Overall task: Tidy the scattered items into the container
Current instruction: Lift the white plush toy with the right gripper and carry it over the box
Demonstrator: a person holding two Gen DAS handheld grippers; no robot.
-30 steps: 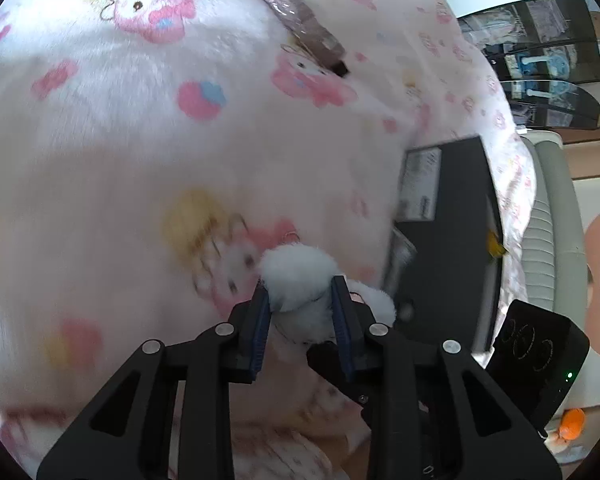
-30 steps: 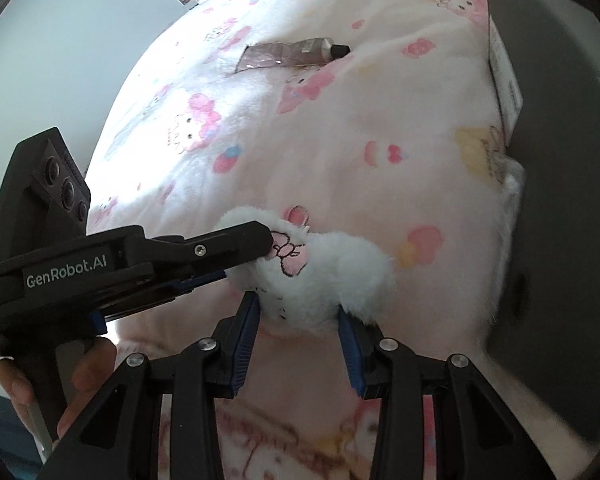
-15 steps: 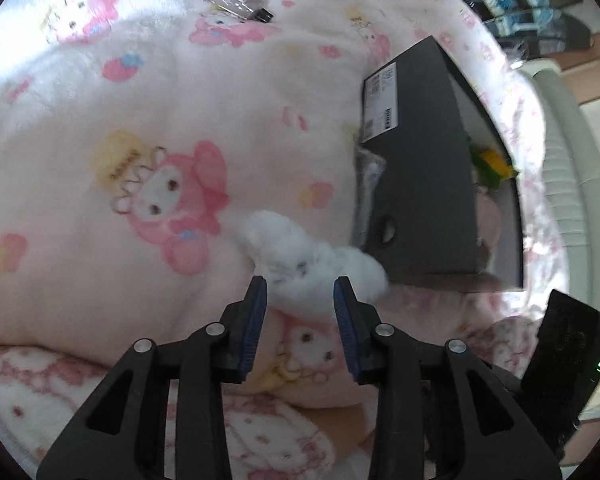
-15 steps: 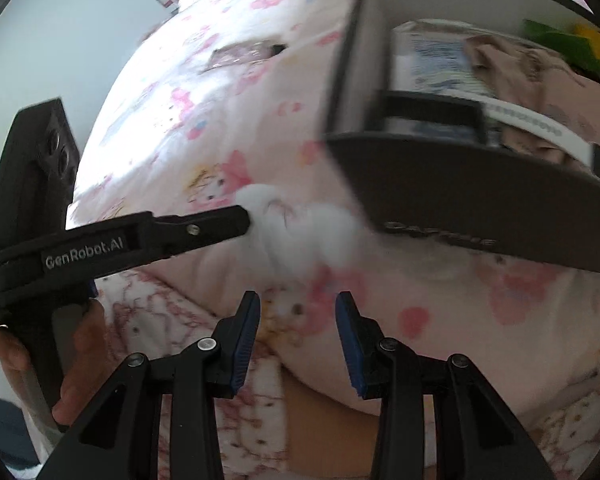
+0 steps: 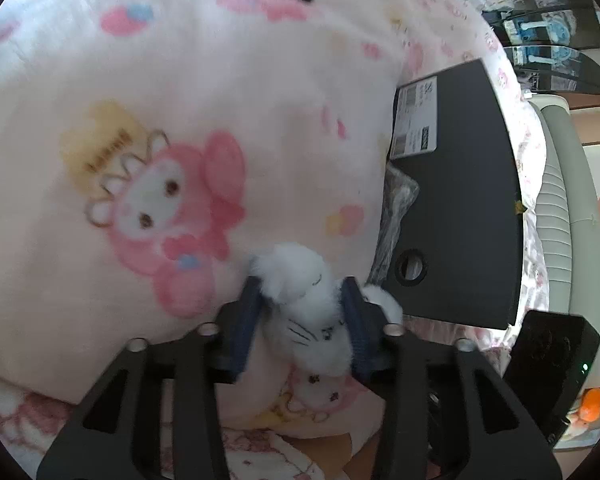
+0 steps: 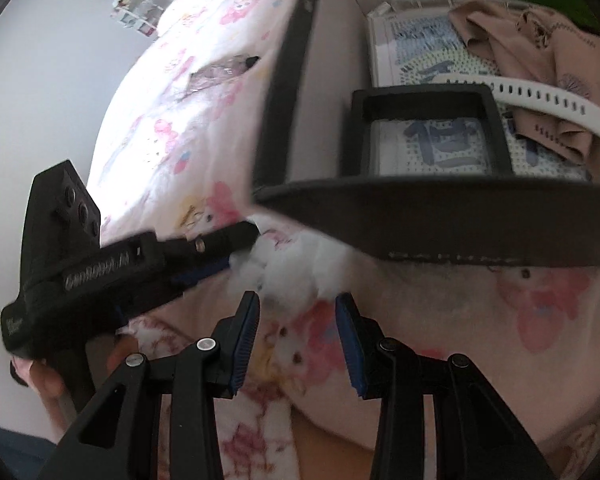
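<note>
A small white plush toy lies on the pink cartoon blanket, right by the near wall of the black box. My left gripper has its fingers on either side of the toy. Its jaws are opening and the fur only brushes the blue pads. In the right wrist view the toy sits just beyond my right gripper, which is open with nothing between its fingers. A left finger reaches the toy from the left. The box holds a tissue pack, beige cloth, a white strap and a black frame. A silvery tube lies farther up the blanket.
A crinkled clear wrapper is wedged between the blanket and the box. A black device with a green light stands at the bed's edge, with dark shelves behind. A person's hand holds the left gripper's handle.
The left jaws have widened and the toy now sits deeper between them. The right gripper has backed off the toy, and its view has swung over the box, so the inside shows.
</note>
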